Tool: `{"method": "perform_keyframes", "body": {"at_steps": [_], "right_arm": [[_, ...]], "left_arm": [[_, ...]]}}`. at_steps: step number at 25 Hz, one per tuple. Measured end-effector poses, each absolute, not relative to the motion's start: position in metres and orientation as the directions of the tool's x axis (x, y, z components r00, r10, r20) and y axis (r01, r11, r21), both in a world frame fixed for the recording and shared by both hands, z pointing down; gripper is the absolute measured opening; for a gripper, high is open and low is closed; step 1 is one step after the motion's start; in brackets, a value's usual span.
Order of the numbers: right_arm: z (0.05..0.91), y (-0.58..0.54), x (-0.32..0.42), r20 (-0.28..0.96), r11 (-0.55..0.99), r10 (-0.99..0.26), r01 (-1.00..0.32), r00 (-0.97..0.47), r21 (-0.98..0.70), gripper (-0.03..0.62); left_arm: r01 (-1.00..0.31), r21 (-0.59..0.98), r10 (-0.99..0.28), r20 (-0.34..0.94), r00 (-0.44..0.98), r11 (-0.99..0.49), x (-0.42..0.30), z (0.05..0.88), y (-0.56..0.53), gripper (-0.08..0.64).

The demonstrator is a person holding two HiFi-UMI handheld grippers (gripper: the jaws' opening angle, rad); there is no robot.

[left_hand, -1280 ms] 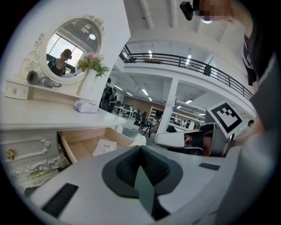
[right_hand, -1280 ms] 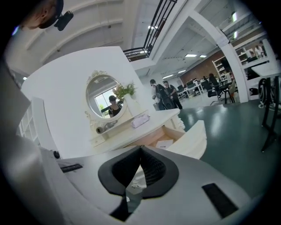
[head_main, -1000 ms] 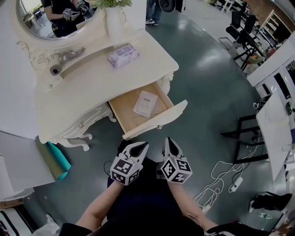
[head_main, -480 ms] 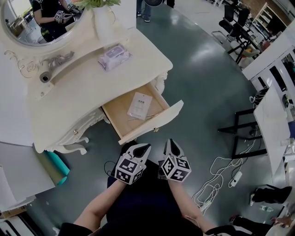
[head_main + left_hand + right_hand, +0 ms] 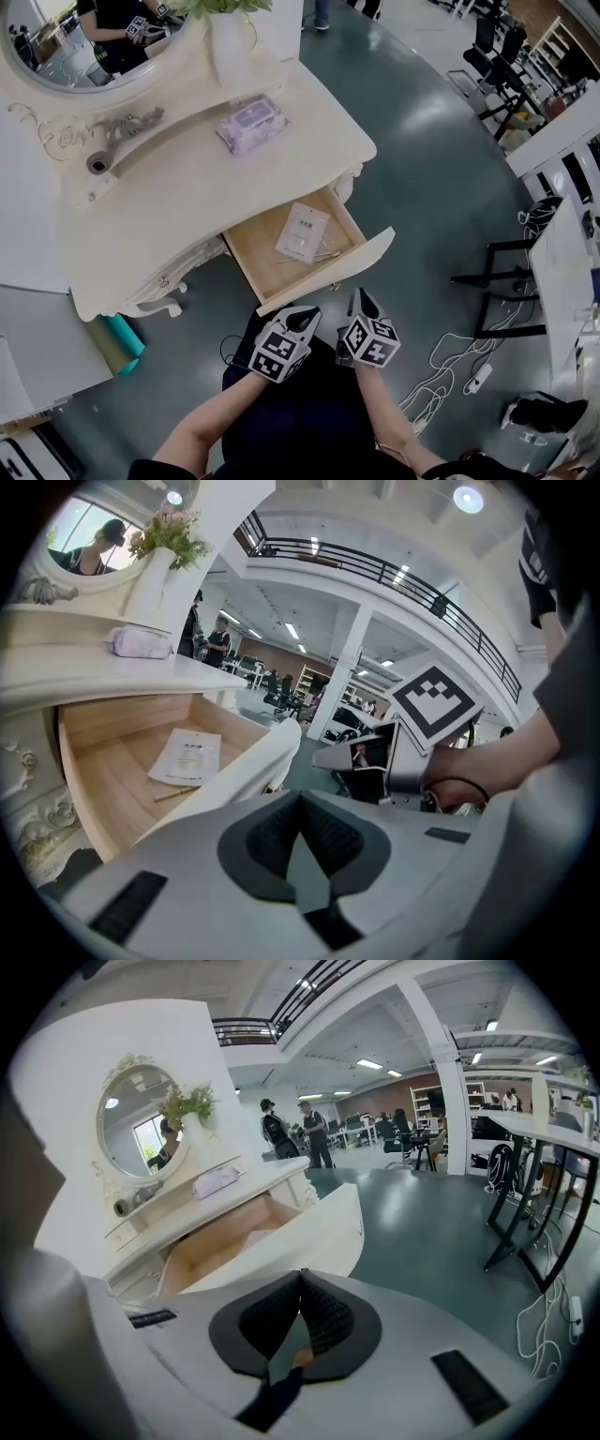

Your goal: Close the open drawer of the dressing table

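Observation:
The cream dressing table (image 5: 159, 216) has its wooden drawer (image 5: 272, 267) pulled out toward me, with a white packet (image 5: 303, 232) and a thin stick lying inside. The drawer front (image 5: 366, 258) faces both grippers. My left gripper (image 5: 307, 316) is shut and empty, just below the front's near edge. My right gripper (image 5: 361, 295) is also shut and empty, close beside the front's brass knob (image 5: 335, 286). In the left gripper view the drawer front (image 5: 248, 766) rises just past the shut jaws. The right gripper view shows the drawer front (image 5: 300, 1232) close ahead.
On the tabletop lie a purple wipes pack (image 5: 250, 124) and a grey roll (image 5: 98, 162), with a white vase (image 5: 230, 42) by the oval mirror (image 5: 75, 42). A teal roll (image 5: 117, 337) leans at the table's left. Cables (image 5: 459, 361) and a black table frame (image 5: 506, 286) are at right.
Both grippers have come closer to the drawer front, and the head view has shifted a little. The drawer stands open as before.

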State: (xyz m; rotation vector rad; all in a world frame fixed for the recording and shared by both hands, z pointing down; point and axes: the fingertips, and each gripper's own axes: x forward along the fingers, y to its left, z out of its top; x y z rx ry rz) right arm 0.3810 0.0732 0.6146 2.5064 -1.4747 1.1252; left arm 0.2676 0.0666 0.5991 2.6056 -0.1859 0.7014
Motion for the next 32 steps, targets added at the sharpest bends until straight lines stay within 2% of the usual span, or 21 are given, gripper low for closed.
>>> {"method": "perform_keyframes", "body": {"at_steps": [8,32], "right_arm": [[0.627,0.060,0.388,0.633,-0.561,-0.723,-0.770,0.277,-0.304,0.008],[0.625,0.006,0.375,0.634,-0.471,-0.754,-0.813,0.170,-0.342,0.008]], "left_arm": [[-0.267,0.409,-0.014,0.525,0.851,-0.872,0.266,0.611,0.051,0.009],[-0.323,0.418,-0.048,0.548,0.835,-0.849,0.269,0.617,0.014,0.009]]}}
